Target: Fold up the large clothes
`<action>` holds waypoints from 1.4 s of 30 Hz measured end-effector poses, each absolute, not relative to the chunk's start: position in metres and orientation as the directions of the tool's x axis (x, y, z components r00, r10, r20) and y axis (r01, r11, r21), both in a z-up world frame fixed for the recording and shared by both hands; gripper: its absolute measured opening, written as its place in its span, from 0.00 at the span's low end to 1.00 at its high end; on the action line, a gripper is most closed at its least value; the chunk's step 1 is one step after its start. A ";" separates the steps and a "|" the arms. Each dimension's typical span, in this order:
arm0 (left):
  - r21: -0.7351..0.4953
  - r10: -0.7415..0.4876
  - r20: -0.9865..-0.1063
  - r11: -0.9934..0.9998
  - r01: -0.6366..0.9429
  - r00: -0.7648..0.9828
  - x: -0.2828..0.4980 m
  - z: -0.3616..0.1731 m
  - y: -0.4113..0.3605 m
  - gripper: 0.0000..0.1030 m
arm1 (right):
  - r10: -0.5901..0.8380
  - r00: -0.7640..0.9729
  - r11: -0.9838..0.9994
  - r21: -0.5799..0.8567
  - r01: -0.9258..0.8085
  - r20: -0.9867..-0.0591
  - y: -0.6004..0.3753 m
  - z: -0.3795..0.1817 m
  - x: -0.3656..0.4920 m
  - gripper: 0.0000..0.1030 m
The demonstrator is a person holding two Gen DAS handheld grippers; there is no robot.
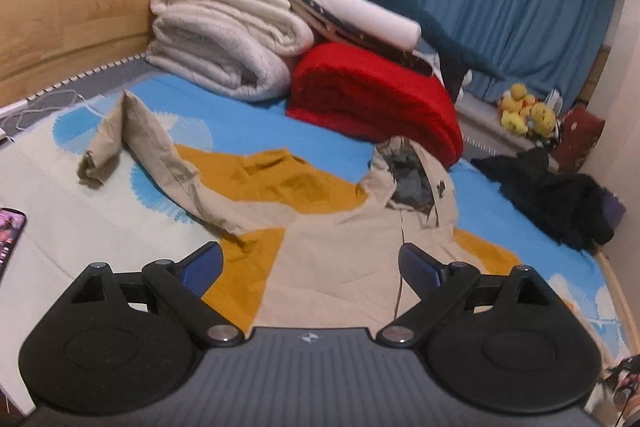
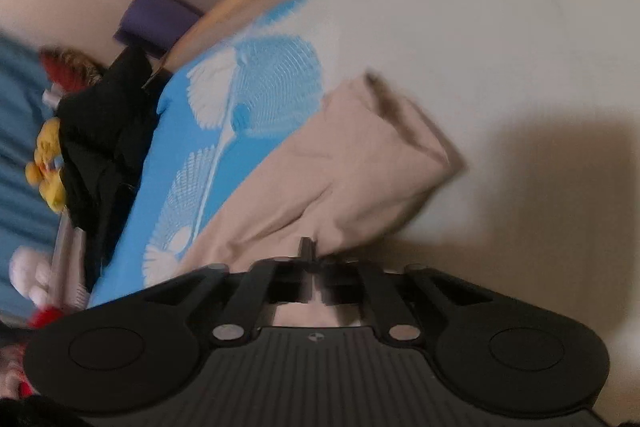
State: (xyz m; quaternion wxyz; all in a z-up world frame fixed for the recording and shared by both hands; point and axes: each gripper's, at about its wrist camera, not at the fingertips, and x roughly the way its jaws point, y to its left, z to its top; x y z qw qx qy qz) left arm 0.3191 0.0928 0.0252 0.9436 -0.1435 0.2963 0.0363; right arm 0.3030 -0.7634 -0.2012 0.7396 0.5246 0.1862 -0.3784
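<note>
jacket (image 1: 340,267), beige and mustard, hooded: spread on bed (image 1: 40,163), body directly ahead of left gripper (image 1: 310,263), fingers spread wide, empty. sleeve (image 2: 360,167) runs up and right from right gripper (image 2: 308,251), fingers clenched at its fabric; grasp unclear. right hand nearer.

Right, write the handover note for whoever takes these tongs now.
Left tongs: open, empty, above the jacket's body.
Right tongs: shut at the edge of a beige sleeve; the blur hides whether cloth is pinched.
The beige and mustard jacket lies spread on the bed sheet, hood toward the red blanket, the other sleeve crumpled and standing up.
Done: jacket laid out, no neat fold visible.
Left: flatten and fold in both sleeves, then fold the body.
</note>
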 end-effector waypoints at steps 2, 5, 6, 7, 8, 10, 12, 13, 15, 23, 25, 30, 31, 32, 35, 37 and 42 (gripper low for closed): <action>-0.227 -0.009 -0.578 0.962 -0.151 0.816 0.330 0.017 0.081 0.94 | -0.461 0.640 0.248 0.604 0.758 -0.615 -0.777 -0.180 0.300 0.00; -0.199 -0.004 -0.590 0.970 -0.141 0.807 0.344 0.006 0.070 0.94 | -0.523 0.636 0.318 0.561 0.764 -0.568 -0.805 -0.171 0.296 0.02; -0.198 -0.004 -0.595 0.970 -0.141 0.804 0.349 0.002 0.068 0.94 | -0.501 0.619 0.319 0.536 0.782 -0.605 -0.814 -0.179 0.301 0.03; -0.200 -0.005 -0.602 0.969 -0.145 0.798 0.353 -0.003 0.068 0.94 | -0.489 0.583 0.321 0.488 0.812 -0.648 -0.820 -0.188 0.307 0.13; -0.205 -0.007 -0.612 0.967 -0.151 0.791 0.357 -0.007 0.067 0.94 | -0.499 0.519 0.314 0.413 0.855 -0.694 -0.822 -0.198 0.311 0.28; -0.218 -0.015 -0.626 0.964 -0.156 0.780 0.360 -0.014 0.068 0.94 | -0.547 0.450 0.284 0.350 0.893 -0.706 -0.818 -0.212 0.306 0.41; -0.216 -0.018 -0.622 0.965 -0.150 0.783 0.359 -0.016 0.071 0.94 | -0.620 0.407 0.228 0.341 0.912 -0.671 -0.808 -0.211 0.295 0.53; -0.210 -0.012 -0.617 0.966 -0.149 0.787 0.359 -0.016 0.073 0.94 | -0.646 0.375 0.199 0.328 0.924 -0.664 -0.802 -0.208 0.291 0.58; -0.216 -0.005 -0.604 0.964 -0.158 0.797 0.358 -0.015 0.079 0.96 | -0.693 0.394 0.227 0.336 0.914 -0.604 -0.780 -0.191 0.277 0.58; -0.217 0.026 -0.548 0.961 -0.172 0.836 0.342 -0.006 0.113 0.99 | -0.514 0.824 0.701 0.436 0.564 -0.238 -0.611 -0.080 0.193 0.80; -0.224 0.024 -0.543 0.959 -0.172 0.839 0.335 -0.005 0.125 1.00 | -0.445 0.882 0.788 0.402 0.467 -0.152 -0.569 -0.055 0.175 0.89; -0.260 0.044 -0.540 0.941 -0.216 0.841 0.322 -0.007 0.168 1.00 | -0.224 0.971 0.931 0.277 0.240 -0.088 -0.460 -0.017 0.154 0.97; -0.267 0.056 -0.536 0.936 -0.232 0.842 0.321 -0.008 0.180 1.00 | -0.180 0.978 0.940 0.274 0.202 -0.104 -0.443 -0.015 0.155 0.97; -0.271 0.068 -0.533 0.931 -0.246 0.843 0.322 -0.008 0.189 1.00 | -0.127 0.984 0.951 0.268 0.158 -0.129 -0.422 -0.016 0.159 0.97; -0.292 0.105 -0.525 0.910 -0.295 0.844 0.334 -0.010 0.231 1.00 | -0.048 0.980 0.969 0.230 0.092 -0.191 -0.366 -0.019 0.170 0.97; -0.323 0.115 -0.525 0.890 -0.323 0.843 0.349 -0.009 0.262 1.00 | -0.013 0.971 0.974 0.218 0.066 -0.237 -0.333 -0.028 0.180 0.97; -0.468 0.049 -0.542 0.811 -0.350 0.839 0.400 -0.014 0.344 1.00 | 0.014 0.939 0.977 0.204 0.060 -0.344 -0.275 -0.041 0.200 0.97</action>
